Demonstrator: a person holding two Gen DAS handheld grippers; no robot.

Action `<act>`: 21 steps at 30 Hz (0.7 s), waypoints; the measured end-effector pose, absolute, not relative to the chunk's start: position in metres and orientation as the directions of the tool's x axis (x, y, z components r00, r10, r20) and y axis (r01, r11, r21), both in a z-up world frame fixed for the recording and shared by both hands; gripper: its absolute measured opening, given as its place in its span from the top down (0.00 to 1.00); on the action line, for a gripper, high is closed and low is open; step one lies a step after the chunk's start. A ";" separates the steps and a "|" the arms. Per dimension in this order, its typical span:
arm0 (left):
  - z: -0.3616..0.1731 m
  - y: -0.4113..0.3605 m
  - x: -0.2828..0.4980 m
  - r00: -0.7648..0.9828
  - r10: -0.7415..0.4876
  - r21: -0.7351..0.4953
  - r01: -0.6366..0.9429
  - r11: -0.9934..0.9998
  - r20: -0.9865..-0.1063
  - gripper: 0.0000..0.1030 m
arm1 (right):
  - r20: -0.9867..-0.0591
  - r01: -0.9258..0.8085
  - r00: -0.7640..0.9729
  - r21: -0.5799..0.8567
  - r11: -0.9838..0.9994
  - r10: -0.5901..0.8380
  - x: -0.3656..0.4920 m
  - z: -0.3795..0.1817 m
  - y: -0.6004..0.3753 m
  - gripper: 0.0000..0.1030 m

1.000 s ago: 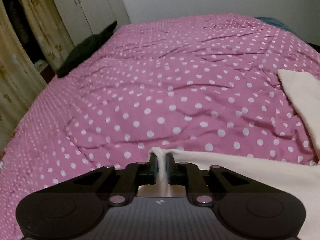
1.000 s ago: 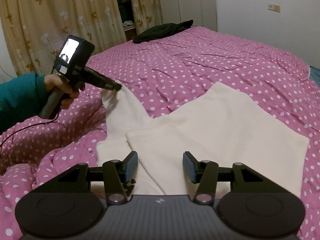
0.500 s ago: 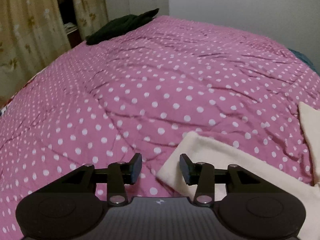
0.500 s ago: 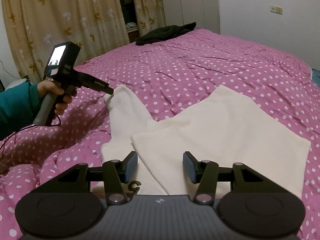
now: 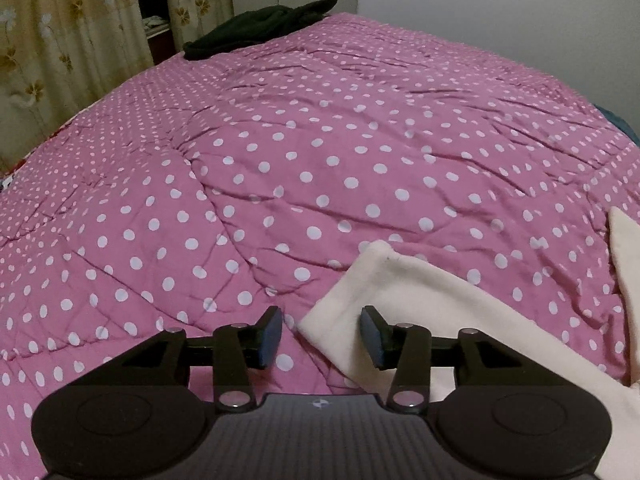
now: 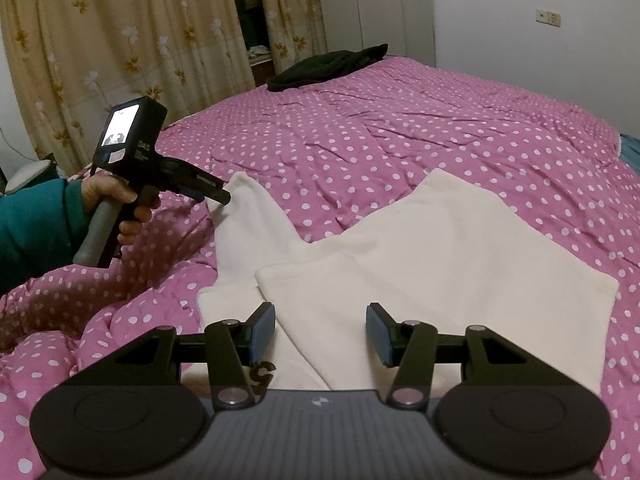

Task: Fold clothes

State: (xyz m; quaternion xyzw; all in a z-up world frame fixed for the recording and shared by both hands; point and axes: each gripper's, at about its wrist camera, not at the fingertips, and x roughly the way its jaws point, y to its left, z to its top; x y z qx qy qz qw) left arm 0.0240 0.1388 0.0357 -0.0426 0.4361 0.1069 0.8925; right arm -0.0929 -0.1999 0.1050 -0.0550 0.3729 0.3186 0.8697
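Observation:
A cream garment (image 6: 440, 248) lies on the pink polka-dot bedspread (image 6: 400, 128), its body partly folded over. One sleeve (image 6: 248, 208) stretches out to the left. In the left wrist view the sleeve cuff (image 5: 380, 288) lies flat just ahead of my left gripper (image 5: 320, 338), which is open and empty, with the cuff edge between the jaws. In the right wrist view the left gripper (image 6: 222, 199) sits at the sleeve's end. My right gripper (image 6: 320, 334) is open and empty, above the garment's near edge.
A dark garment (image 6: 328, 66) lies at the far corner of the bed; it also shows in the left wrist view (image 5: 260, 28). Floral curtains (image 6: 100, 40) hang on the left, a white wall (image 6: 520, 20) on the right. The bedspread (image 5: 320, 140) is wrinkled.
My left gripper was shut on the sleeve cuff one second ago; it has opened and let the cuff drop flat on the bed. The right gripper has stayed open in place.

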 end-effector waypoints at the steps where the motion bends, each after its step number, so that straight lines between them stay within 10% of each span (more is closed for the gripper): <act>1: 0.035 0.139 0.024 0.596 0.154 0.016 -0.230 0.973 -0.788 0.54 | -0.684 -0.595 0.519 0.142 0.791 0.513 -0.093 0.105 -0.200 0.50; 21: 0.034 0.141 0.017 0.598 0.151 -0.014 -0.262 0.965 -0.788 0.51 | -0.690 -0.604 0.518 0.123 0.787 0.505 -0.090 0.103 -0.191 0.48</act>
